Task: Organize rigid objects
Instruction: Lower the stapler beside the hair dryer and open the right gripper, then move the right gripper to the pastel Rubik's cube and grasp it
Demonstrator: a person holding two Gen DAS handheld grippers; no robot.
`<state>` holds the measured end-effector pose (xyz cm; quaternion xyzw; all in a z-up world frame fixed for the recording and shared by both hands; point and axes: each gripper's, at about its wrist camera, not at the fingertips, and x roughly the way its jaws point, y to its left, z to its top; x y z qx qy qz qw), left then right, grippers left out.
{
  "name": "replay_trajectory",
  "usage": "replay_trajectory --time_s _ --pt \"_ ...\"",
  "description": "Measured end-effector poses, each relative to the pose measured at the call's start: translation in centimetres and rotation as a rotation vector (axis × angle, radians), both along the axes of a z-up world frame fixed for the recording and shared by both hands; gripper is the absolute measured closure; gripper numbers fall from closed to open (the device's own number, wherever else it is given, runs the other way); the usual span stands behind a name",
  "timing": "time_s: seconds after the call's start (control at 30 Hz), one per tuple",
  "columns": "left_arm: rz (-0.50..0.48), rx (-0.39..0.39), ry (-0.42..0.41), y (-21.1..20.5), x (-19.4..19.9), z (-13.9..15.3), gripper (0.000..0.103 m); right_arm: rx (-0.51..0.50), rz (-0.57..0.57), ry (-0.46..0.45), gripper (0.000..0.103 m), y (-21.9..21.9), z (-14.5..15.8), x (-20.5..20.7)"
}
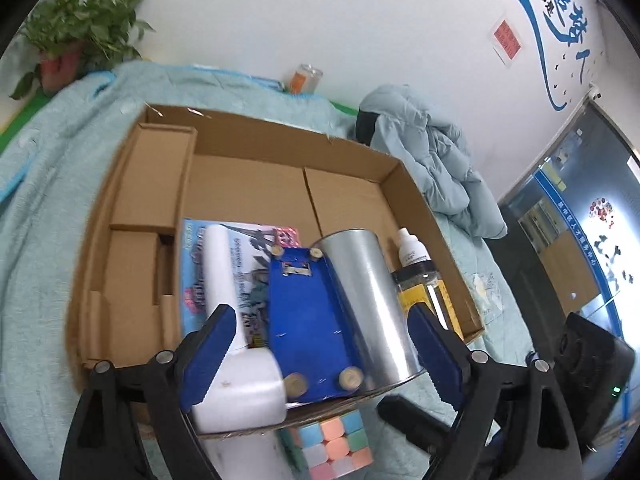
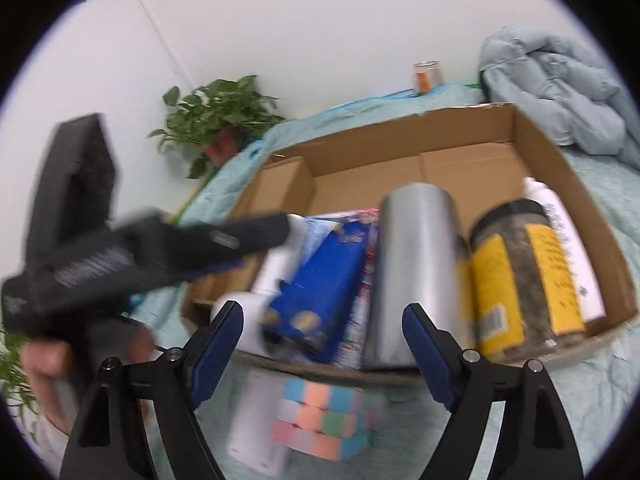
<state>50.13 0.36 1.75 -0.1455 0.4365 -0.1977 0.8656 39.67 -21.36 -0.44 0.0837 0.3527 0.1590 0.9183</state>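
An open cardboard box point(image 1: 352, 160) point(image 2: 532, 140) lies on a light-blue blanket. Inside lie a white handled tool point(image 1: 224, 280), a blue item with round feet point(image 1: 308, 312) point(image 2: 320, 300), a silver cylinder point(image 1: 368, 296) point(image 2: 416, 264), a yellow-labelled jar point(image 1: 424, 292) point(image 2: 516, 276), a white bottle point(image 1: 412, 254) point(image 2: 568, 248) and a colourful booklet point(image 1: 248, 252). A pastel cube point(image 1: 332, 444) point(image 2: 320, 420) sits on the blanket just outside the box's near edge. My left gripper point(image 1: 320, 360) is open over the box's near end, holding nothing. My right gripper point(image 2: 324, 352) is open above the cube, empty.
A second white object point(image 2: 256, 428) lies beside the cube. A crumpled blue jacket point(image 1: 432, 160) point(image 2: 560, 88) lies right of the box. A potted plant point(image 1: 76, 32) point(image 2: 220, 116) and an orange-labelled jar point(image 1: 306, 78) point(image 2: 428, 74) stand by the wall. The left gripper's body point(image 2: 120, 248) crosses the right wrist view.
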Motion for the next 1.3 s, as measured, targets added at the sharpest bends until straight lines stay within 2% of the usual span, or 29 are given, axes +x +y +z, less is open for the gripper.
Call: replay_trajectory --time_s 0.1,0.17,0.3,0.33,0.37,0.4,0.43,0.5,0.53,0.57,0.6,0.63,0.7,0.8,1.07,1.2,1.3 --pt "0.034 0.047 -0.047 0.4 -1.7 0.5 0.009 -0.03 -0.024 -0.004 0.021 -0.5 -0.6 -0.7" --pt "0.069 0.086 -0.102 0.7 -3.3 0.9 0.001 -0.061 -0.028 -0.025 0.021 -0.5 -0.4 -1.2" --pt "0.137 0.117 -0.177 2.0 -6.6 1.4 0.001 -0.084 -0.017 -0.045 0.021 -0.3 0.0 -2.0" --pt "0.163 0.099 -0.2 2.7 -7.7 1.4 0.01 -0.092 -0.003 -0.055 0.021 -0.2 0.1 -2.4" --pt "0.17 0.09 -0.208 3.2 -8.4 1.5 0.045 -0.106 0.011 -0.08 0.034 -0.1 0.3 -2.9" --pt "0.161 0.112 -0.194 3.4 -9.0 1.4 0.069 -0.129 0.015 -0.106 0.047 0.0 0.5 -3.4" --pt "0.159 0.143 -0.178 3.5 -9.3 1.3 0.1 -0.166 0.011 -0.128 0.068 0.3 0.7 -4.0" --pt "0.205 0.186 -0.202 3.8 -10.7 1.3 0.099 -0.167 0.035 -0.15 0.07 0.5 1.0 -4.5" --pt "0.217 0.189 -0.228 3.9 -11.6 1.4 0.09 -0.173 0.038 -0.167 0.065 0.7 1.1 -4.9" --pt "0.217 0.189 -0.238 3.9 -12.2 1.5 0.059 -0.185 0.035 -0.174 0.04 0.8 1.2 -5.0" --pt "0.232 0.204 -0.234 3.9 -12.8 1.5 0.029 -0.196 0.029 -0.186 0.019 0.9 1.2 -5.2" --pt "0.268 0.212 -0.236 4.0 -13.3 1.4 0.004 -0.197 0.021 -0.209 0.0 1.0 1.3 -5.4" --pt "0.323 0.208 -0.259 4.4 -14.0 1.1 0.0 -0.205 0.022 -0.23 0.0 1.1 1.2 -5.9" --pt "0.339 0.245 -0.23 4.4 -14.2 0.1 0.001 -0.192 0.051 -0.194 0.0 1.2 0.8 -5.9" --pt "0.284 0.232 -0.15 3.5 -14.4 -2.0 0.0 -0.184 0.087 -0.157 0.0 1.3 -0.7 -6.5" --pt "0.248 0.187 -0.071 2.6 -13.5 -3.6 0.0 -0.176 0.109 -0.138 0.0 1.2 -1.2 -6.5" --pt "0.195 0.119 -0.031 1.7 -12.7 -4.7 0.001 -0.169 0.124 -0.125 0.0 1.0 -1.6 -6.4"
